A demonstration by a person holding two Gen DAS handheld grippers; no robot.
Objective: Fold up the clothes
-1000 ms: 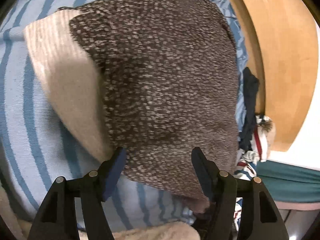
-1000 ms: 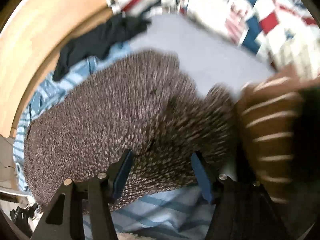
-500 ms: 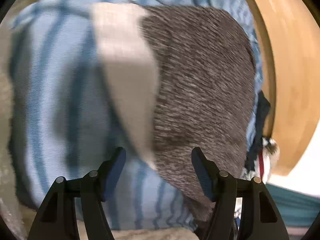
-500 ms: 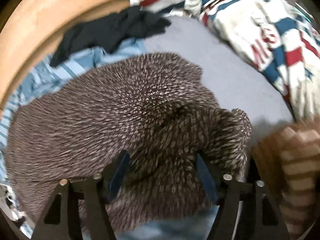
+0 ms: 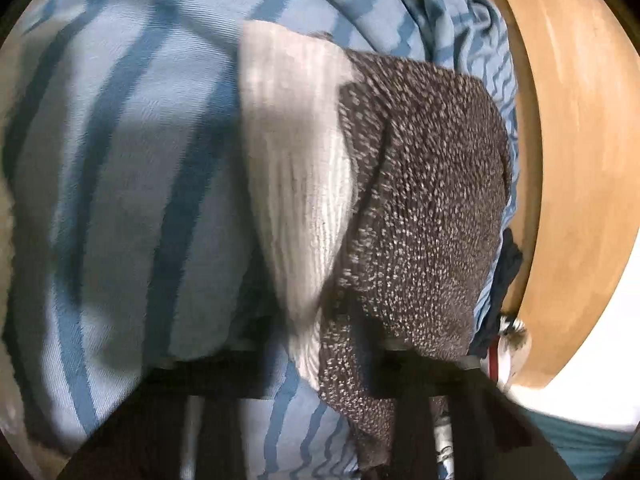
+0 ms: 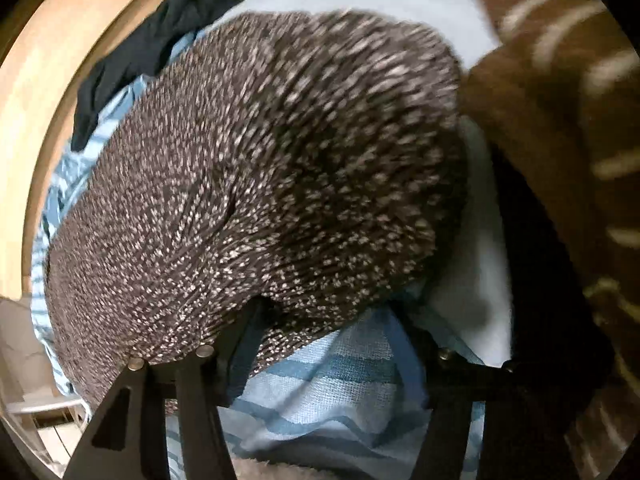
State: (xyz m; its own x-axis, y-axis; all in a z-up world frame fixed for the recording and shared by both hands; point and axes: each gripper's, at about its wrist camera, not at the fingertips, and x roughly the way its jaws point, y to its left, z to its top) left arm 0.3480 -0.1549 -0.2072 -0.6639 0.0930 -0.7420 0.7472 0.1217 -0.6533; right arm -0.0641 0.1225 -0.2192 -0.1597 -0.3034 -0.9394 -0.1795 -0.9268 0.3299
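Observation:
A dark brown speckled knit sweater (image 5: 424,208) with a cream ribbed band (image 5: 296,168) lies folded on a blue striped sheet (image 5: 120,160). In the left wrist view my left gripper (image 5: 316,344) is low over the sweater's near edge; its fingers are dark and mostly buried under the cloth. In the right wrist view the sweater (image 6: 260,168) bulges up close in front of my right gripper (image 6: 324,320). The right fingers stand wide apart at the sweater's near hem, with nothing between them.
A wooden bed frame (image 5: 572,160) curves along the right. A dark navy garment (image 6: 160,40) lies beyond the sweater. A brown striped garment (image 6: 560,100) sits at the right of the right wrist view. Red, white and blue clothing (image 5: 504,352) lies by the frame.
Both grippers have dropped lower and closer to the sweater. The left view has swung left, then settled on the sweater's near edge. The brown striped garment has come closer on the right.

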